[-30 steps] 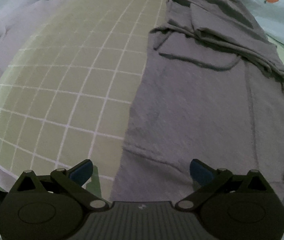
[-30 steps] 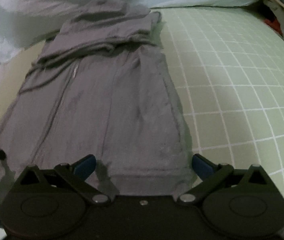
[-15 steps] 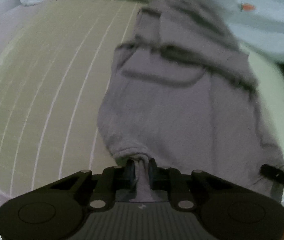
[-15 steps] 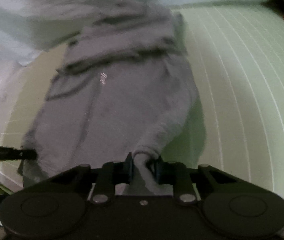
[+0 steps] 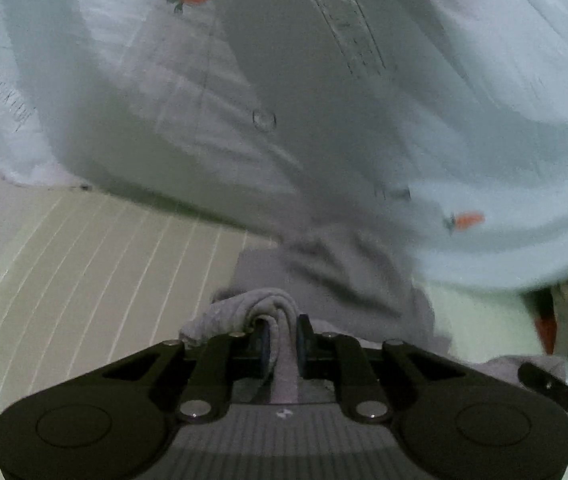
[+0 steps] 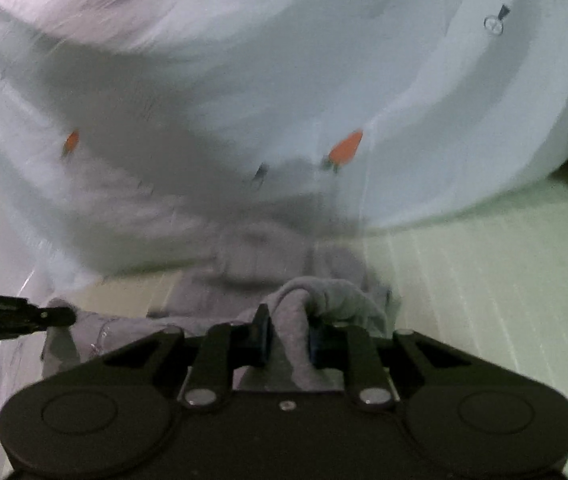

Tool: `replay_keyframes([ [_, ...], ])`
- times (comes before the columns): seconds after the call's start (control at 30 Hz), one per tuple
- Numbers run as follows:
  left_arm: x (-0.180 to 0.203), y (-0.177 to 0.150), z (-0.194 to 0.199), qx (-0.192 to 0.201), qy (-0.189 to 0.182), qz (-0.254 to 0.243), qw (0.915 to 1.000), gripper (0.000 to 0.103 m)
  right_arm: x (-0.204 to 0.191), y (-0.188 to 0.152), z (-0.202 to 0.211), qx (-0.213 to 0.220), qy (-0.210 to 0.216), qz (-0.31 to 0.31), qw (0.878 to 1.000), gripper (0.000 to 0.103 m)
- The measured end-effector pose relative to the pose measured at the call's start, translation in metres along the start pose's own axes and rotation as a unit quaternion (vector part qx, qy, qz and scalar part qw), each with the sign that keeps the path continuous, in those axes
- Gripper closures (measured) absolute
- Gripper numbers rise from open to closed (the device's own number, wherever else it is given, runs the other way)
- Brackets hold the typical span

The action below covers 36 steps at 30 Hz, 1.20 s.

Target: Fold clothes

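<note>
Left claw (image 5: 280, 340) is clamped down to a narrow gap, with a bunched fold of the grey garment (image 5: 323, 276) pinched between the blue pads (image 5: 263, 340). Right claw (image 6: 287, 338) is likewise clamped onto its own bunch of the same garment, fabric spilling over the right pad toward the lower centre of the frame.

Two separate grip points are used, presumably so the near hem can be carried as one straight edge and laid over the far part for a fold across the length.

The rest of the garment is seen just above the claws, mid-frame in both views, lying on the green gridded mat (image 5: 84, 264). Beyond it, filling the upper half of both frames, a pale blue carrot-print bedding (image 5: 124, 80) is bunched up. Both views are blurred, so the lie of the far end cannot be told.

The other tool's tip is visible at the lower right of the left view and at the left edge of the right view, so the claws are held side by side, near each other.

Risk, as judged: the carried hem may sag between the grips and land creased.
</note>
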<state>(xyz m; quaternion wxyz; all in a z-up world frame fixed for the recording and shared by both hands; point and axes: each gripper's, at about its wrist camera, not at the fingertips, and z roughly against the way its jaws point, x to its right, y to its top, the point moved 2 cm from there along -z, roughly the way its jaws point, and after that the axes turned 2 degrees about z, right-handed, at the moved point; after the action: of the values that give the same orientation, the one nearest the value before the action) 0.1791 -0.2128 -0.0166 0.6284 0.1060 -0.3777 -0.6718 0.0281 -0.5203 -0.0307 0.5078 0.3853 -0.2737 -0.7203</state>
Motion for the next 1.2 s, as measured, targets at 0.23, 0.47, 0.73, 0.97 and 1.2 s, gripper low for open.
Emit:
replay_keyframes([
  [0.23,-0.029,-0.008,-0.091,-0.087,0.033,0.040,0.9949,0.078,0.022,-0.006,-0.096,-0.059,-0.042,-0.050,0.996,0.060],
  [0.47,-0.041,-0.040,-0.084,-0.104,0.019,0.055,0.9928,0.060,0.039,-0.040,-0.098,-0.090,-0.043,-0.102,0.990,0.038],
  [0.73,-0.034,-0.041,-0.088,-0.119,0.006,0.066,0.9906,0.092,0.040,-0.036,-0.094,-0.072,0.005,-0.134,0.988,0.096],
  [0.97,-0.011,0.040,-0.101,-0.020,0.028,0.015,0.9993,0.089,0.042,0.042,-0.115,0.005,0.029,-0.101,0.994,0.096],
  [1.2,-0.019,0.072,-0.099,0.061,0.054,0.027,0.9963,0.012,0.061,0.090,-0.128,0.078,-0.026,-0.108,0.991,0.029],
])
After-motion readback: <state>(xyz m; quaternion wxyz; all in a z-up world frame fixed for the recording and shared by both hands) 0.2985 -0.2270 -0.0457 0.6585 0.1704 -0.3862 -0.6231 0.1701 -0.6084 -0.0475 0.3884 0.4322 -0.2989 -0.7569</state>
